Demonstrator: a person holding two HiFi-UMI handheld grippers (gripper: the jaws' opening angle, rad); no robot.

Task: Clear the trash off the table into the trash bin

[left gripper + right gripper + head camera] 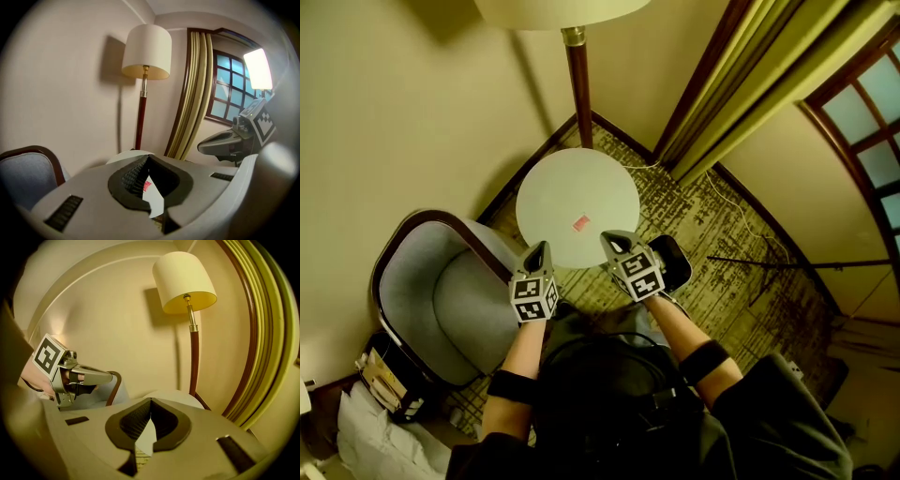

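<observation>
**Head view.** Round white table [577, 187], far centre, set into the room's corner. On it lies one small red scrap [581, 223], alone, towards the near edge. The left gripper [542, 247] and right gripper [610, 237] hang over the table's near rim, one on each side of the scrap, touching neither it nor each other. Grey armchair [441, 300] at left; floor lamp [578, 84] at far side; curtain [722, 94] at right. A dark object [675, 262] sits just right of the right gripper; it may be the trash bin, not certain.

**Left gripper view.** Jaws pressed together, nothing between them. The scrap shows beyond them on the tabletop. The right gripper is at right, with a window [229, 89] behind.

**Right gripper view.** Jaws likewise pressed together and empty. The table lies ahead and the left gripper is at left.

**Hazards, as judged.** The scrap looks thin and flat on a smooth top. Pads may skid over it and push it off the far rim, or pinch short and drop it before the bin.

**Markings.** Black-and-white squares on both gripper cubes. Any print on the scrap is too small to read.
</observation>
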